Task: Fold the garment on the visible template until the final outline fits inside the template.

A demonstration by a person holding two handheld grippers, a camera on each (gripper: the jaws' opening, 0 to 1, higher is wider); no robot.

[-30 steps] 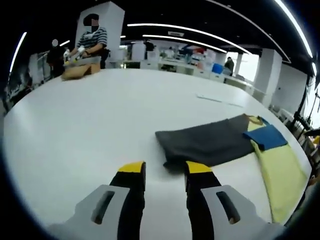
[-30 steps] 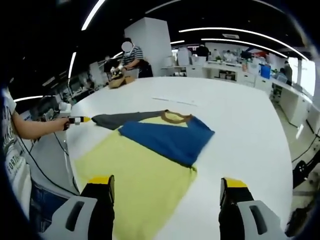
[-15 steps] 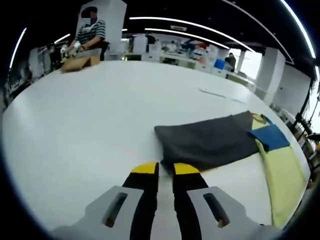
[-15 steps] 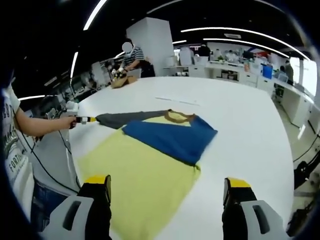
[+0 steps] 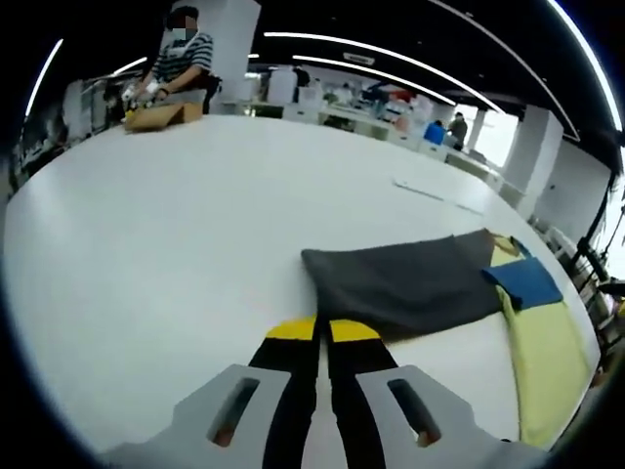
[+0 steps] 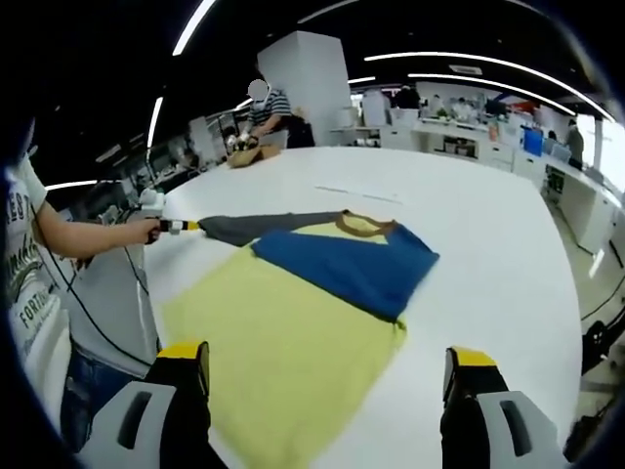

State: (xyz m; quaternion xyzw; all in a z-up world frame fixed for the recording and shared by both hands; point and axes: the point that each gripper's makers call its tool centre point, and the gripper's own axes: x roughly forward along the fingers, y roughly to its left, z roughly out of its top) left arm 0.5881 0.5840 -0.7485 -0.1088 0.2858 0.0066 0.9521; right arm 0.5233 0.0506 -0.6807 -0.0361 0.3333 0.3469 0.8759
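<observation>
A T-shirt with a yellow body point(image 6: 293, 342) lies flat on the white table point(image 5: 146, 215). Its blue sleeve point(image 6: 352, 264) is folded across the chest below the brown collar point(image 6: 366, 223). The grey sleeve point(image 5: 410, 278) stretches out sideways. My left gripper point(image 5: 322, 329) has its jaws pressed together at that sleeve's cuff end; the right gripper view shows the left gripper point(image 6: 186, 227) at the tip of the grey sleeve point(image 6: 264, 225), held by a hand. My right gripper point(image 6: 327, 354) hangs wide open over the shirt's hem, holding nothing.
A thin pale strip point(image 5: 430, 191) lies on the table beyond the shirt. At the far end a person in a striped top works at a cardboard box point(image 5: 161, 115). The table's near edge runs beside the person point(image 6: 59, 254) holding the grippers. Desks line the back of the room.
The left gripper's jaws went from open to shut at the grey sleeve's cuff end. The right gripper stayed open and drifted a little over the hem.
</observation>
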